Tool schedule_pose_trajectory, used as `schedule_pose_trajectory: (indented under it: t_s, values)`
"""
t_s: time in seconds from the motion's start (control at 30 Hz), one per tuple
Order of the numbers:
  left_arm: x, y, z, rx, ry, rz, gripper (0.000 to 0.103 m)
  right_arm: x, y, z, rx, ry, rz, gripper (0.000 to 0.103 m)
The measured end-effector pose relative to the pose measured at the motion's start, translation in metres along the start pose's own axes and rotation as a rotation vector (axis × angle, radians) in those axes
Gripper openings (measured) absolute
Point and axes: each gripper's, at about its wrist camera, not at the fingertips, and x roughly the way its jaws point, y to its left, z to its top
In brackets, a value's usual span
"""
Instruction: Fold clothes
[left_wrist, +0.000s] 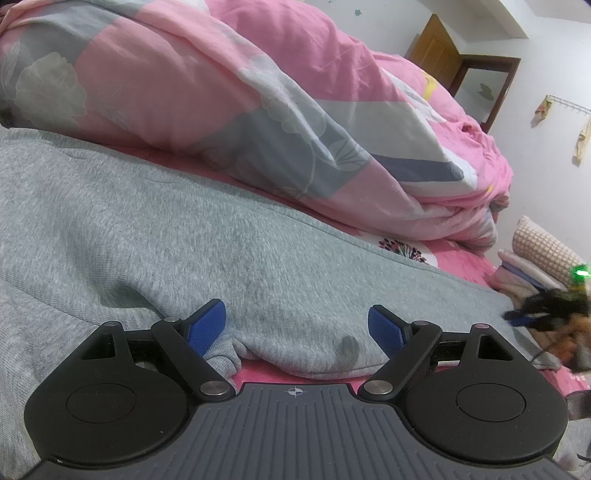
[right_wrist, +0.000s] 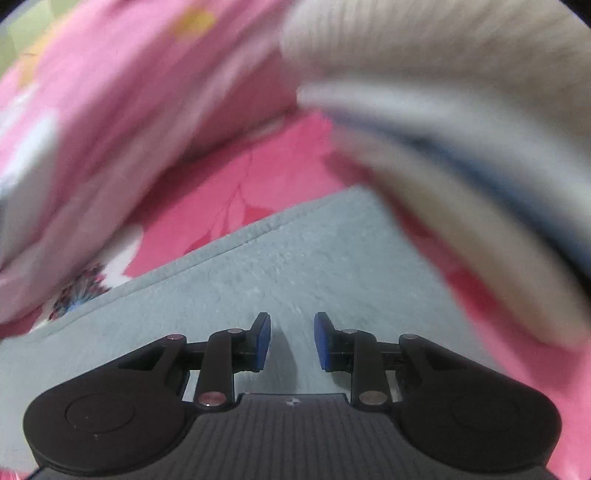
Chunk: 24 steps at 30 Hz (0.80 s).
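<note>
Grey garment (left_wrist: 229, 236) spread flat on the bed (left_wrist: 476, 264), pink sheet beneath. Heaped pink-and-grey quilt (left_wrist: 221, 96) lies just behind it. Left tool (left_wrist: 297, 326): blue pads set wide apart, low over the garment's near edge, nothing pinched between them. Stack of folded clothes (left_wrist: 532, 258) at far right on the bed. Right tool (right_wrist: 291, 341): pads a narrow gap apart above grey cloth, nothing between them; surroundings blurred.
</note>
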Motion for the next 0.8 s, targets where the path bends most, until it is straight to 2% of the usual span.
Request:
schedule_pose_trajectory:
  t_s: [0.1,0.17,0.23,0.4,0.43,0.5,0.57,0.67,0.73,0.8]
  values:
    - [0.0,0.0,0.0,0.001,0.001,-0.001,0.086,0.029,0.0,0.021,0.002,-0.067,-0.062,0.021]
    - [0.0,0.0,0.0,0.0,0.0,-0.002,0.086,0.048,0.008,0.044,-0.026,-0.114,-0.153,0.021]
    - [0.0,0.0,0.0,-0.001,0.0,-0.003,0.086,0.06,0.012,0.052,-0.053,-0.14,-0.216,0.021]
    - [0.0,-0.001,0.0,-0.002,0.0,-0.004,0.086,0.047,0.018,0.053,-0.117,-0.169,-0.31,0.026]
    - [0.0,-0.001,0.0,-0.002,0.0,-0.004,0.086,0.033,0.018,0.05,-0.089,-0.175,-0.283,0.026]
    - [0.0,-0.001,0.0,-0.002,0.0,-0.005,0.087,0.002,0.02,0.041,-0.029,-0.166,-0.158,0.026]
    - [0.0,0.0,0.0,-0.005,-0.002,-0.01,0.088,-0.022,0.032,0.027,-0.014,-0.096,-0.019,0.026]
    - [-0.003,0.0,0.001,-0.011,-0.013,-0.023,0.09,-0.042,0.066,-0.001,-0.067,0.014,0.169,0.026]
    - [-0.007,-0.002,0.001,-0.01,-0.032,-0.03,0.09,-0.039,0.091,-0.016,-0.112,0.066,0.239,0.026]
    - [-0.017,-0.006,0.001,-0.002,-0.046,-0.053,0.092,-0.025,0.107,-0.027,-0.122,0.12,0.253,0.027]
